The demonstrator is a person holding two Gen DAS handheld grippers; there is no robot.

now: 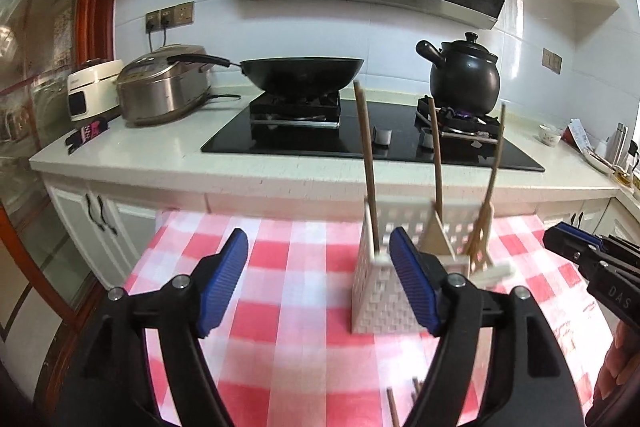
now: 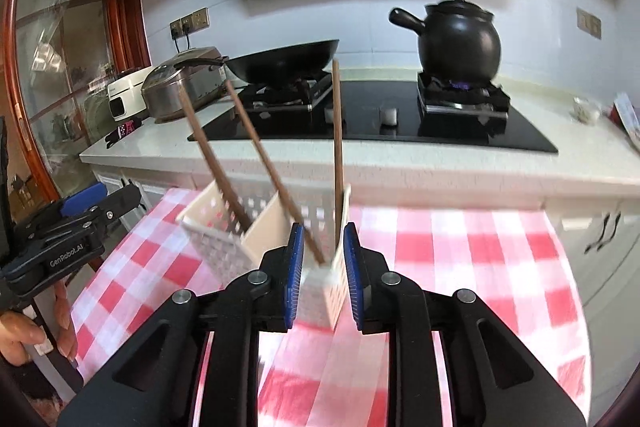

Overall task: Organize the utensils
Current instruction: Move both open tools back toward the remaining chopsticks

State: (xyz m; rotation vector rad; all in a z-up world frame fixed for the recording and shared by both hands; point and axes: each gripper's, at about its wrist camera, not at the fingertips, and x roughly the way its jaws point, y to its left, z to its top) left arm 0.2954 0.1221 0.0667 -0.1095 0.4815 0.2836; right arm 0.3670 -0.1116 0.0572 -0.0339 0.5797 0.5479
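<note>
Utensil holder [image 1: 380, 291], just beyond right tool [image 2: 322, 255]

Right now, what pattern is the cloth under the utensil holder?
Red, pink and white checks on the tablecloth, clearest in the left wrist view.

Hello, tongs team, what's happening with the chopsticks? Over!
Left tongs open, empty. Right tongs slightly apart, nothing pinched. Chopsticks and a wooden fork standing in the white holder on the checked cloth. Nothing blocking.

Both wrist views low over checked table [image 1: 304, 267], facing stove [image 1: 360, 143]; shared: utensil holder [image 2: 320, 291], close.
</note>
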